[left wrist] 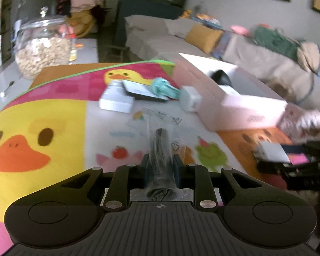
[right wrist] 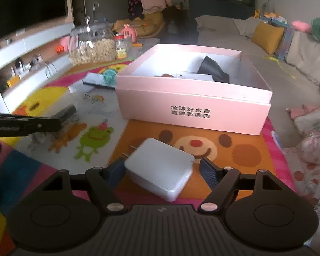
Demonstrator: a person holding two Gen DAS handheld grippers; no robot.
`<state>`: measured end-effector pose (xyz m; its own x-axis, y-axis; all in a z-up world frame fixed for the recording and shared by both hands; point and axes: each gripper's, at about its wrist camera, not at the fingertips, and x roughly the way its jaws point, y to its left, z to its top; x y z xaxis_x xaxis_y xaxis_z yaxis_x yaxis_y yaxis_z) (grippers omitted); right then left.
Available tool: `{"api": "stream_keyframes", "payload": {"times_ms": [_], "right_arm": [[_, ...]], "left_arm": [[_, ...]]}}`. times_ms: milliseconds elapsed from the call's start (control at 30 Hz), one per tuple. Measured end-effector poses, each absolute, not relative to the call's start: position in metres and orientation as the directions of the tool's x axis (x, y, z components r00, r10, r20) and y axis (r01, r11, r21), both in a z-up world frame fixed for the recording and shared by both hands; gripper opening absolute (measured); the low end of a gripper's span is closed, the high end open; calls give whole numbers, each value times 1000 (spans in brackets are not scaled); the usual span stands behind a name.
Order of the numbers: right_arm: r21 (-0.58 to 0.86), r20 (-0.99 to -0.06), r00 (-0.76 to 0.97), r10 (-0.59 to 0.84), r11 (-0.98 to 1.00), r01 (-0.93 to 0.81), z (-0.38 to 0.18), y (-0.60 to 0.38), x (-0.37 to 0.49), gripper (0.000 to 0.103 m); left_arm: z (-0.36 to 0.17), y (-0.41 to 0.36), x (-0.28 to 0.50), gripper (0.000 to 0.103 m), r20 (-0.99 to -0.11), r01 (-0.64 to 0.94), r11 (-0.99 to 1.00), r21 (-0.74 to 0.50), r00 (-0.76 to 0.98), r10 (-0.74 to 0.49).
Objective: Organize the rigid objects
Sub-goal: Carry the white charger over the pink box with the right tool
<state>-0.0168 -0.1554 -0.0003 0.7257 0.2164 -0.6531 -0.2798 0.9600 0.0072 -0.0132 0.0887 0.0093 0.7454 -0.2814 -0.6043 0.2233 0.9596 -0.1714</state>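
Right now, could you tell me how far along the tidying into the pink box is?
Partly done: the pink box already holds a black item and something white. In hand: the left tool is shut on a dark object in clear wrap; the right tool is open around the white charger. Left on the mat: another white adapter, a flat dark device and a teal item.

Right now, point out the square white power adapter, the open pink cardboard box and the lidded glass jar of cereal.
white power adapter (right wrist: 160, 166), right wrist view, on its flat top face.
pink cardboard box (right wrist: 189, 112), right wrist view, on its printed front wall.
glass jar of cereal (left wrist: 43, 47), left wrist view, on its rounded belly.
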Motion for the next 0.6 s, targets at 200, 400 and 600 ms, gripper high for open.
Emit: {"api": "stream_keyframes", "payload": {"times_ms": [200,400,600], "right_arm": [[-146,-632,766,112,955,-260,2,-163,-31,76],[-61,-613,771,173,962,-264,13,-184,-33,77],[-33,-633,758,158,973,-230,7,-181,-12,82]], "left_arm": [[8,74,-26,26,-611,249,962,-114,745,-265],[7,76,-24,28,-614,232,962,-143,741,-270],[6,73,-25,31,-615,251,962,-108,743,-263]]}}
